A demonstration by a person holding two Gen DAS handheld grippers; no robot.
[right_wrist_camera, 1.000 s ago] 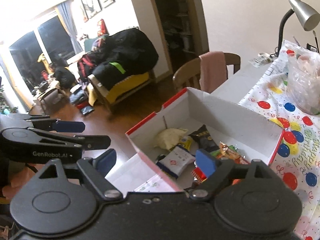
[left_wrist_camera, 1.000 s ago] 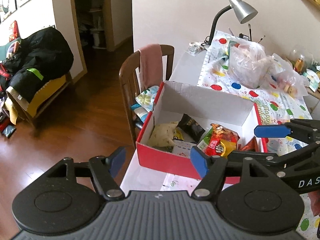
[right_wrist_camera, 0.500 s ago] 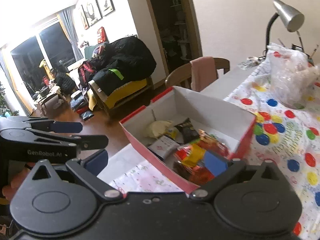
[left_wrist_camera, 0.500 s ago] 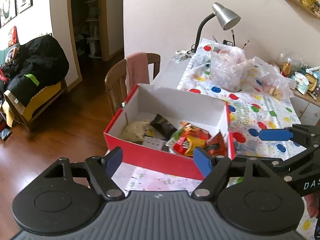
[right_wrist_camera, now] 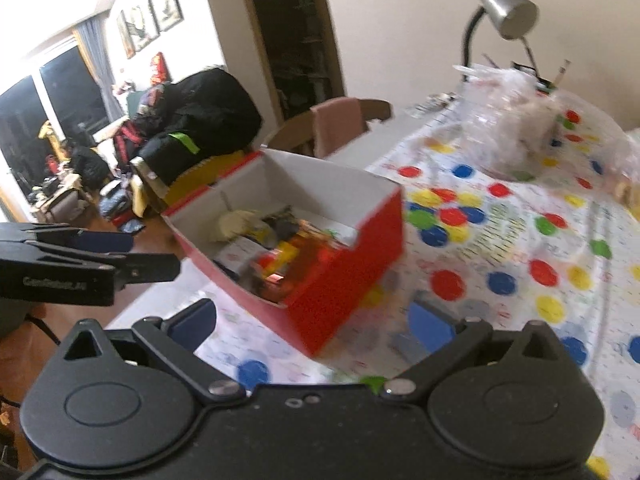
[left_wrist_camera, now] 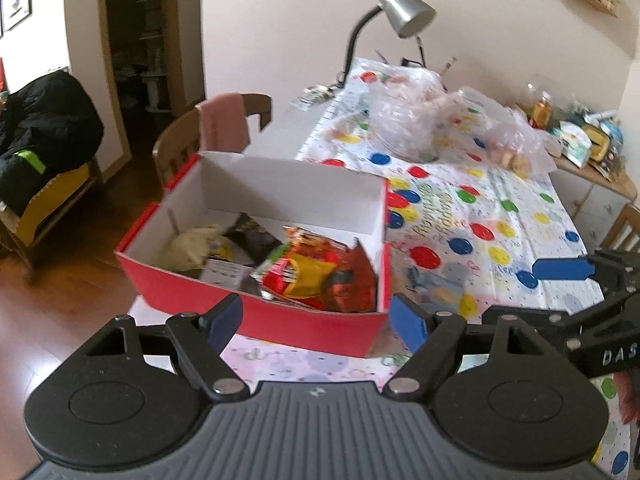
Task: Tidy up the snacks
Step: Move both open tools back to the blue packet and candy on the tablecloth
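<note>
A red cardboard box [left_wrist_camera: 280, 320] with white inside walls stands on the table near its left edge; it also shows in the right wrist view [right_wrist_camera: 340, 280]. Several snack packets lie in it: a red and yellow one [left_wrist_camera: 312, 276], a black one [left_wrist_camera: 252, 236], a pale one [left_wrist_camera: 192, 244]. My left gripper [left_wrist_camera: 316, 320] is open and empty, just in front of the box. My right gripper [right_wrist_camera: 312, 324] is open and empty, in front of the box's right corner; it also shows at the right of the left wrist view [left_wrist_camera: 560, 272].
A polka-dot tablecloth [left_wrist_camera: 480, 216] covers the table. Clear plastic bags [left_wrist_camera: 408, 116] and a grey desk lamp [left_wrist_camera: 404, 8] stand at the back. A wooden chair with a pink cloth [left_wrist_camera: 220, 128] is behind the box. Clutter sits on a side cabinet [left_wrist_camera: 580, 140].
Both grippers have swung to the right and drawn back a little, so the box has shifted left in both views. Both stay open and empty.
</note>
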